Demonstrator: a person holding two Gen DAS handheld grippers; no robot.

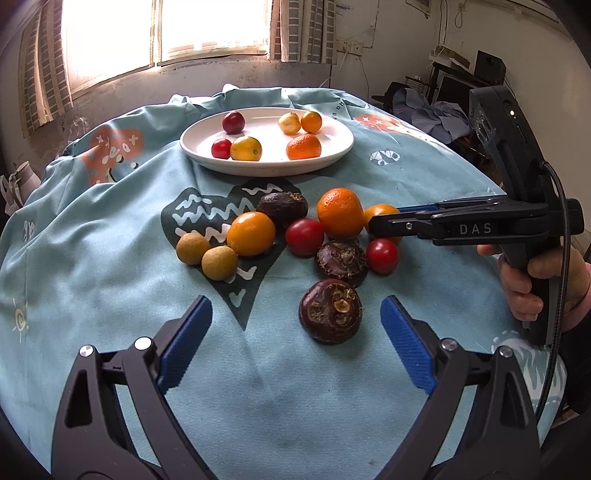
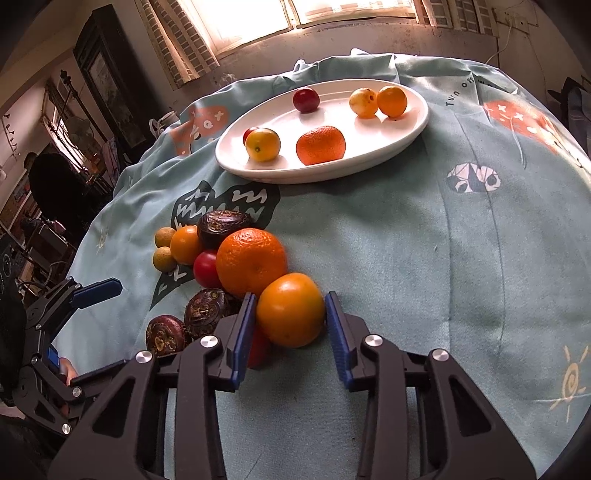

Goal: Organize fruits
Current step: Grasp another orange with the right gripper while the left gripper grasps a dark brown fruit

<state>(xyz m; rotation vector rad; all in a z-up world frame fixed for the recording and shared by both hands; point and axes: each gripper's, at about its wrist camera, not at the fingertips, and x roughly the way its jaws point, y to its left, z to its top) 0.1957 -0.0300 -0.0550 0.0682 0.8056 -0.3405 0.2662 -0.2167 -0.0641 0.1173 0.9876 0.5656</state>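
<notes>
Blue pads of the right gripper (image 2: 290,321) sit clamped on a smooth orange fruit (image 2: 290,309) low in the frame. Left gripper (image 1: 295,325) hangs with jaws apart. Six fruits lie on the white plate (image 2: 413,127) up top; roughly ten remain on the cloth (image 2: 406,258).

A lived-in home room: a curtained window (image 1: 162,33) above a table under a printed blue cloth (image 1: 110,229), clothes heaped on furniture (image 1: 432,110), and a dark wooden cabinet (image 2: 107,81).
</notes>
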